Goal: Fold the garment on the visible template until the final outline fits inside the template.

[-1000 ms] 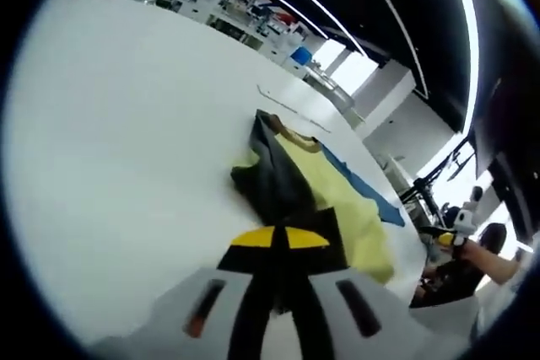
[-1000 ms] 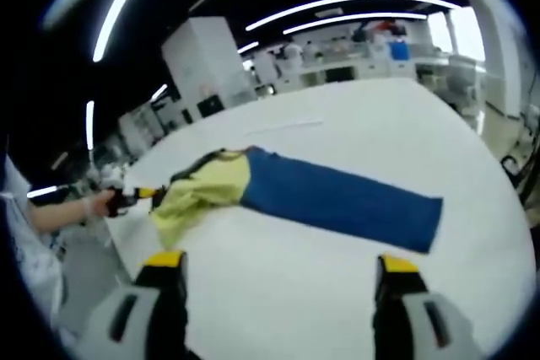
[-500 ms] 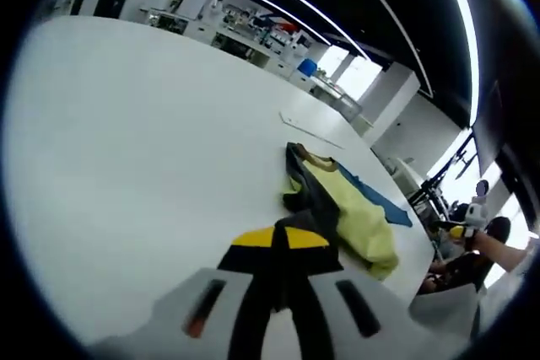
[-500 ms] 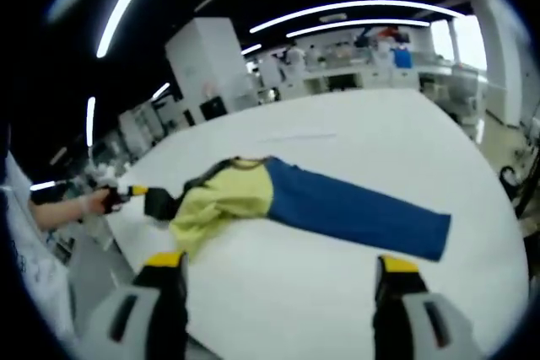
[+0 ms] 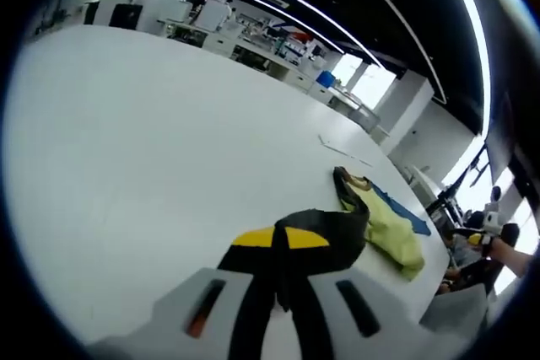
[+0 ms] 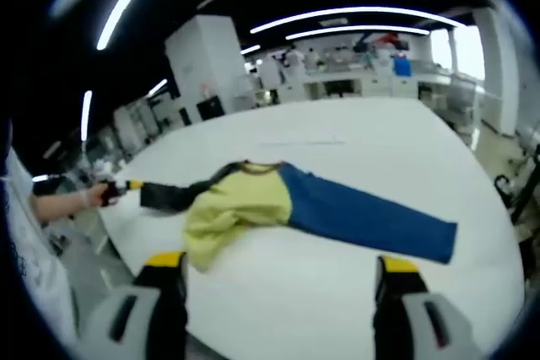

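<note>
One garment: a yellow, blue and black garment (image 6: 278,208) lies stretched across the white table (image 6: 354,141); I read the yellow body at the middle, the blue part (image 6: 371,218) running toward the right of the right gripper view, and the black part (image 6: 173,196) pulled out toward the left.
Garment, left gripper view: I see the black part (image 5: 325,233) leading from my jaws to the bunched yellow body (image 5: 388,229), with a strip of blue just beyond it.
Left gripper (image 5: 280,246): jaws pressed together, pinching the black part of the garment at the yellow tips.
Left gripper, right gripper view: I see it (image 6: 118,190) held in a hand (image 6: 91,198) at the table's left edge, black fabric drawn out from it.
Right gripper (image 6: 278,271): jaws spread wide, nothing between them, hovering above the table near the garment, apart from it.
Template: I cannot tell its outline; a thin line (image 6: 299,142) lies on the table beyond the garment.
Surroundings: white benches and ceiling light strips (image 6: 354,14) behind the table.
</note>
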`<act>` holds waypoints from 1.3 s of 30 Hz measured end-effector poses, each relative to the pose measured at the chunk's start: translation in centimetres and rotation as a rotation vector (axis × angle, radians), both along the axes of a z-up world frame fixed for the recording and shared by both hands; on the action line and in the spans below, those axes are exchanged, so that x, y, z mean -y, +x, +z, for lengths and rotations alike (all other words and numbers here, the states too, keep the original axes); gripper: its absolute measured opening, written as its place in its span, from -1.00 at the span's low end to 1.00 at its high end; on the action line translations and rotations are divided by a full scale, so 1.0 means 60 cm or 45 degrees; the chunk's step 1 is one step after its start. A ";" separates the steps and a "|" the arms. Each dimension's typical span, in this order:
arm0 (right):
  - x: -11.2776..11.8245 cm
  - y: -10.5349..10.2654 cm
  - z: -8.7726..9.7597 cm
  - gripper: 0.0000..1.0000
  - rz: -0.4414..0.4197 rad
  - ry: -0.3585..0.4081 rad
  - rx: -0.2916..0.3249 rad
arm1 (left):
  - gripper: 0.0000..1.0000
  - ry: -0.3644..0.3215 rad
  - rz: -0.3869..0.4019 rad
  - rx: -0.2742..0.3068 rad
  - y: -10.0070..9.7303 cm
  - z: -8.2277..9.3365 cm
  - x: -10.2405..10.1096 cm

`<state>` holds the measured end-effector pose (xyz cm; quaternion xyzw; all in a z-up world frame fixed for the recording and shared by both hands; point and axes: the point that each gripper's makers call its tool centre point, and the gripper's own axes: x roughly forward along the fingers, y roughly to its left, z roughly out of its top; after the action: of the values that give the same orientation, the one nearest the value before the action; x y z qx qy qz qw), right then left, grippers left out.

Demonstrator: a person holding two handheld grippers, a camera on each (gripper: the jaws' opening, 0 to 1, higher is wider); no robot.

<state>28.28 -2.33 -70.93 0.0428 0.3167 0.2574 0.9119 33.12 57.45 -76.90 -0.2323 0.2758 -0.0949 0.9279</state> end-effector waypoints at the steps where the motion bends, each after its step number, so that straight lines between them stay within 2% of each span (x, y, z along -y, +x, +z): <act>1: 0.001 0.000 -0.002 0.84 -0.003 -0.003 -0.002 | -1.00 0.000 0.004 -0.002 0.003 -0.003 -0.009; 5: -0.003 -0.004 -0.008 0.84 -0.024 -0.020 -0.019 | -1.00 0.024 0.018 -0.008 0.012 -0.015 -0.042; 9: -0.007 -0.007 -0.011 0.84 -0.046 -0.031 -0.033 | -1.00 0.058 0.013 -0.022 0.035 -0.030 -0.075; 11: -0.007 -0.006 -0.011 0.84 -0.055 -0.035 -0.038 | -1.00 0.070 0.017 -0.025 0.039 -0.027 -0.081; 14: -0.010 -0.004 -0.010 0.83 -0.072 -0.032 -0.038 | -1.00 0.069 0.031 -0.030 0.061 -0.037 -0.114; 16: -0.011 -0.003 -0.010 0.83 -0.082 -0.036 -0.040 | -1.00 0.109 0.020 -0.044 0.070 -0.044 -0.132; 23: -0.015 -0.006 -0.015 0.83 -0.113 -0.040 -0.061 | -1.00 0.146 0.049 -0.050 0.083 -0.042 -0.163; 25: -0.016 -0.006 -0.017 0.83 -0.117 -0.044 -0.067 | -1.00 0.133 0.089 -0.044 0.094 -0.039 -0.186; 29: -0.010 -0.002 -0.021 0.82 -0.130 -0.046 -0.077 | -1.00 0.143 0.106 -0.047 0.108 -0.039 -0.202; 33: -0.013 -0.003 -0.023 0.83 -0.131 -0.050 -0.086 | -1.00 0.182 0.111 -0.077 0.117 -0.047 -0.215; 36: -0.013 -0.005 -0.026 0.83 -0.128 -0.058 -0.095 | -1.00 0.180 0.113 -0.096 0.123 -0.053 -0.221; 37: -0.012 -0.005 -0.027 0.83 -0.130 -0.060 -0.098 | -1.00 0.201 0.102 -0.135 0.130 -0.062 -0.229; 39: -0.010 -0.005 -0.027 0.83 -0.131 -0.061 -0.098 | -1.00 0.205 0.098 -0.150 0.125 -0.066 -0.230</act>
<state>27.98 -1.71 -72.53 0.0470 0.3551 0.2008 0.9118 40.60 71.22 -80.84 -0.1728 0.3273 -0.0229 0.9287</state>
